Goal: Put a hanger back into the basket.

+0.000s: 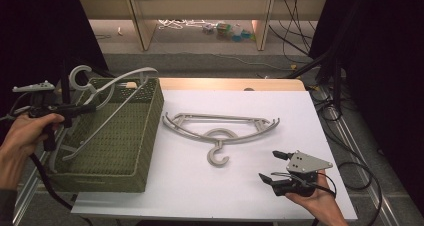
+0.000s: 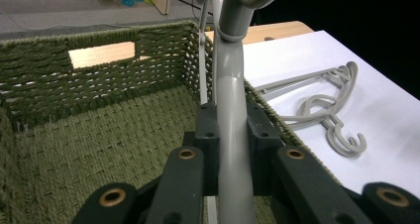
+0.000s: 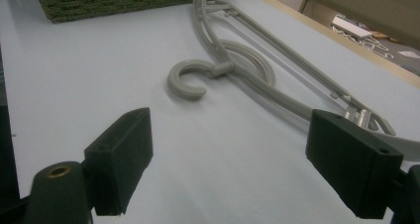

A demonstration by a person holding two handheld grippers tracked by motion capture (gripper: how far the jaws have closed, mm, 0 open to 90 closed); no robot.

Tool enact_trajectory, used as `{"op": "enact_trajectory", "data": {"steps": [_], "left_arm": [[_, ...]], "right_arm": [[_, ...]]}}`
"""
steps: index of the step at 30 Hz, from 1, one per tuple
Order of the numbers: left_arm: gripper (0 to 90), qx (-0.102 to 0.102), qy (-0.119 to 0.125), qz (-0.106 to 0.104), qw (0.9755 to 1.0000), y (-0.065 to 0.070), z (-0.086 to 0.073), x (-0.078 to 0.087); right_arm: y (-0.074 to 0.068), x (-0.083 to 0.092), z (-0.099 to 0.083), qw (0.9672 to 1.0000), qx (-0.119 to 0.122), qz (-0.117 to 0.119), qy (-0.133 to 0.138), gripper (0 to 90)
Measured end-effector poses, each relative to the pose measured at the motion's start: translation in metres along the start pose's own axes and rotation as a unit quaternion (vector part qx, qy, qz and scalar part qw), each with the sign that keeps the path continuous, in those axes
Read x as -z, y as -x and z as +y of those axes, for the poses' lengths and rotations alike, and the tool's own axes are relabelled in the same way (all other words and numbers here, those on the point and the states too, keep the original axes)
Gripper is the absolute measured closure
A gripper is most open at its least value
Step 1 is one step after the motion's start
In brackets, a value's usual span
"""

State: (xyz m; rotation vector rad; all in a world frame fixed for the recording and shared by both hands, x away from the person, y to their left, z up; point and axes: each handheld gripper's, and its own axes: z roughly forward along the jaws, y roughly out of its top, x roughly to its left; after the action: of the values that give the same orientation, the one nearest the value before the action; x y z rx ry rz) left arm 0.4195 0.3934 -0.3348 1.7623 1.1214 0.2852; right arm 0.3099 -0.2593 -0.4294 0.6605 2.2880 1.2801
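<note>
A grey plastic hanger (image 1: pixel 127 76) hangs tilted over the green woven basket (image 1: pixel 145 136), its lower end down inside. My left gripper (image 1: pixel 89 107) is shut on this hanger just below its hook. In the left gripper view, the hanger's neck (image 2: pixel 231 110) is pinched between the two dark pads of the left gripper (image 2: pixel 233 135). Two more grey hangers (image 1: pixel 220 126) lie stacked on the white table, hooks toward me. My right gripper (image 1: pixel 270 167) rests low near the front right edge, open, with nothing between its jaws. Its own view shows the right gripper (image 3: pixel 228 149) facing those hangers (image 3: pixel 237 70).
The basket (image 2: pixel 99 85) stands at the table's left side, its woven floor bare in the left gripper view. One corner of the basket (image 3: pixel 124 1) reaches into the right gripper view. A wooden strip (image 1: pixel 230 84) borders the table's far edge. Cables (image 1: pixel 360 171) lie on the floor to the right.
</note>
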Motion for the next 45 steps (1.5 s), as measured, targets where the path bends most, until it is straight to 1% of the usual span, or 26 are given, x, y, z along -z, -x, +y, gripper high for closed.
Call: {"op": "enact_trajectory", "data": {"steps": [1,4,5,8,9,12,14,16,18,19,22,24,27,28,29,30,31,32,34,36,38,40,41,42,44,45], "left_arm": [[79.4,-0.001,-0.010,0.002,0.9999,-0.005,-0.003,-0.001],[79.4,0.000,-0.009,-0.002,1.0000,-0.008,-0.004,-0.001],[79.4,-0.004,-0.012,-0.001,0.9999,-0.010,-0.005,-0.001],[79.4,-0.018,-0.028,0.007,0.9994,-0.013,-0.007,-0.002],[79.4,-0.020,-0.033,0.014,0.9992,-0.015,-0.009,-0.002],[79.4,-0.016,-0.044,0.013,0.9988,-0.021,-0.013,-0.004],[79.3,-0.009,-0.039,0.009,0.9992,-0.024,-0.017,-0.005],[79.3,-0.003,-0.042,0.008,0.9991,-0.027,-0.022,-0.008],[79.3,0.000,-0.050,0.010,0.9987,-0.028,-0.026,-0.013],[79.3,0.000,-0.052,0.015,0.9985,-0.029,-0.027,-0.016],[79.3,-0.002,-0.070,0.023,0.9973,-0.029,-0.030,-0.024],[79.2,-0.004,-0.086,0.028,0.9959,-0.030,-0.033,-0.031],[79.1,-0.002,-0.103,0.038,0.9940,-0.032,-0.038,-0.039],[79.1,0.000,-0.102,0.043,0.9938,-0.034,-0.040,-0.042],[79.1,-0.003,-0.111,0.047,0.9927,-0.036,-0.042,-0.043],[78.9,-0.003,-0.111,0.051,0.9925,-0.038,-0.043,-0.044],[78.5,0.005,-0.106,0.055,0.9928,-0.039,-0.045,-0.045],[77.3,0.003,-0.108,0.060,0.9924,-0.042,-0.046,-0.044],[73.2,0.009,-0.104,0.069,0.9922,-0.045,-0.047,-0.041],[68.8,0.008,-0.103,0.084,0.9911,-0.046,-0.048,-0.038],[69.6,0.003,-0.109,0.089,0.9900,-0.046,-0.049,-0.035],[68.2,0.007,-0.099,0.098,0.9902,-0.045,-0.047,-0.031],[64.2,0.006,-0.094,0.110,0.9894,-0.044,-0.046,-0.029],[59.3,0.003,-0.094,0.119,0.9885,-0.043,-0.044,-0.027],[58.5,-0.008,-0.098,0.118,0.9881,-0.040,-0.043,-0.023],[57.0,-0.021,-0.109,0.120,0.9866,-0.039,-0.041,-0.019]], "right_arm": [[0.000,0.001,0.000,1.0000,0.001,0.003,-0.004,19.6],[0.001,0.001,0.000,1.0000,0.001,0.001,-0.004,19.6],[0.001,0.001,0.000,1.0000,0.001,0.001,-0.004,19.6],[0.001,0.000,-0.001,1.0000,0.000,-0.001,-0.001,19.5],[0.001,0.000,-0.001,1.0000,0.000,0.001,-0.001,19.5],[0.000,0.001,0.000,1.0000,0.001,0.005,-0.007,19.5],[0.000,0.001,0.000,1.0000,0.001,0.005,-0.007,19.6],[0.001,0.001,0.000,1.0000,0.001,0.005,-0.008,19.6],[0.001,0.000,-0.001,1.0000,0.001,0.006,-0.006,19.6],[0.001,-0.001,-0.001,1.0000,0.001,0.005,-0.005,19.5],[0.001,-0.001,-0.001,0.9999,0.001,0.008,-0.009,19.6],[0.001,-0.002,-0.002,1.0000,0.002,0.006,-0.005,19.6],[0.001,-0.001,-0.001,0.9999,0.002,0.009,-0.010,19.5],[0.000,-0.002,-0.002,0.9999,0.003,0.007,-0.006,19.6],[0.000,-0.002,-0.002,0.9999,0.003,0.008,-0.007,19.6],[0.000,-0.002,-0.002,0.9999,0.003,0.007,-0.007,19.6],[0.000,-0.002,-0.002,0.9999,0.004,0.007,-0.008,19.6],[0.001,-0.002,-0.002,0.9999,0.005,0.007,-0.008,19.6],[0.001,-0.002,-0.002,0.9999,0.003,0.007,-0.007,19.6],[0.001,-0.001,-0.002,0.9999,0.003,0.008,-0.012,19.6],[0.001,-0.001,-0.002,0.9999,0.004,0.010,-0.012,19.6],[0.001,-0.002,-0.002,0.9999,0.005,0.010,-0.013,19.6],[0.001,-0.002,-0.002,0.9999,0.005,0.010,-0.013,19.6],[0.001,-0.002,-0.002,0.9998,0.005,0.010,-0.013,19.6],[0.000,-0.002,-0.001,0.9999,0.005,0.010,-0.013,19.6],[0.000,-0.002,-0.001,0.9998,0.006,0.010,-0.013,19.6]]}}
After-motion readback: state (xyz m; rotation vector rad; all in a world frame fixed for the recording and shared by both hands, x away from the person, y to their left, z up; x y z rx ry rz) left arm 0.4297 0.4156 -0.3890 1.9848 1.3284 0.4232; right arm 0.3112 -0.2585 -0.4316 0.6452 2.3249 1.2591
